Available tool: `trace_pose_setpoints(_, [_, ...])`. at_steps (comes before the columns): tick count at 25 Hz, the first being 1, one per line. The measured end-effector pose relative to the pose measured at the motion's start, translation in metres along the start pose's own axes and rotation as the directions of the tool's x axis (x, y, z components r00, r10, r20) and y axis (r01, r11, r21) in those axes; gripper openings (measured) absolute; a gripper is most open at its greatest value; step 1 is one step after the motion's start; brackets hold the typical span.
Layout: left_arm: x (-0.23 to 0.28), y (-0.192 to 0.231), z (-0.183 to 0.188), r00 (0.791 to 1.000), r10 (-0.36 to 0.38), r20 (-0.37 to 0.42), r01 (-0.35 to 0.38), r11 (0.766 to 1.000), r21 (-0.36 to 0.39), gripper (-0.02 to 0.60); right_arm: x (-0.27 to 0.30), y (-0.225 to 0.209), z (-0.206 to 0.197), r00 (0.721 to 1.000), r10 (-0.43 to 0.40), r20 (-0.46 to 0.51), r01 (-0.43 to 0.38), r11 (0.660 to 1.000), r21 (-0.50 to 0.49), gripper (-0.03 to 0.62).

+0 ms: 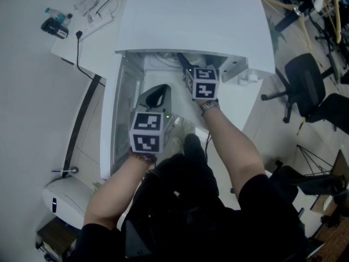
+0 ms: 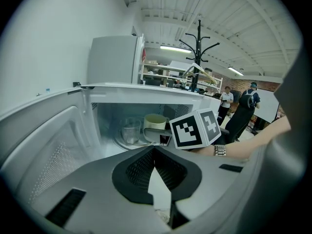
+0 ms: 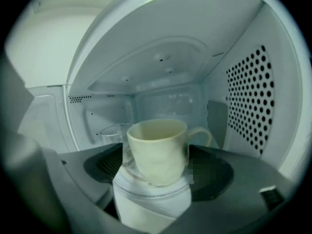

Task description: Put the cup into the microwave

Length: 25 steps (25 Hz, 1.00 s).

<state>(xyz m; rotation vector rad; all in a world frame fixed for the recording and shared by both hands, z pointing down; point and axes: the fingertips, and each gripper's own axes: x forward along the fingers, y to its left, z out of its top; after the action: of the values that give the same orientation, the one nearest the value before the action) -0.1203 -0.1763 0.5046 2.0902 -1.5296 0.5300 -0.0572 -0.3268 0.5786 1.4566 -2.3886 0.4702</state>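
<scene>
Right gripper [image 3: 157,178], deep inside the microwave [image 3: 243,91], grips the upright cup [image 3: 158,150] (handle to its right); left gripper [image 2: 154,152] waits outside, closed and empty.

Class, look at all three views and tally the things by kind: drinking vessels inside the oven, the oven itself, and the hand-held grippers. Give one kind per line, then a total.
cup: 1
clear glass: 1
microwave: 1
grippers: 2, the left gripper and the right gripper
Total: 5
</scene>
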Motion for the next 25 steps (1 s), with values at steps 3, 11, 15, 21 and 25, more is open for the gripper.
trace_pose_setpoints(3, [-0.004,-0.003,-0.001,1.0,-0.003,0.006,0.003,1.0,0.001,0.002,-0.007,0.003,-0.002,1.0,0.003,-0.001,-0.003,1.0,0.006,0.453])
trace_pose_setpoints(11, [-0.02,-0.011,-0.003,1.0,-0.01,0.028,0.01,1.0,0.006,0.002,-0.031,0.009,-0.004,1.0,0.006,0.0,-0.006,1.0,0.005,0.453])
trace_pose_setpoints(15, [-0.028,-0.016,-0.002,0.999,-0.015,0.045,0.015,1.0,0.008,0.002,-0.047,0.015,-0.005,1.0,0.014,-0.001,-0.014,1.0,-0.015,0.453])
trace_pose_setpoints(21, [-0.042,-0.022,-0.002,0.997,-0.017,0.07,0.016,1.0,0.007,0.002,-0.072,0.022,-0.004,1.0,0.03,0.002,-0.03,0.999,-0.026,0.449])
trace_pose_setpoints(25, [-0.051,-0.025,-0.002,0.996,-0.014,0.084,0.014,1.0,-0.001,0.002,-0.092,0.029,0.002,0.999,0.052,0.006,-0.051,0.997,-0.053,0.422])
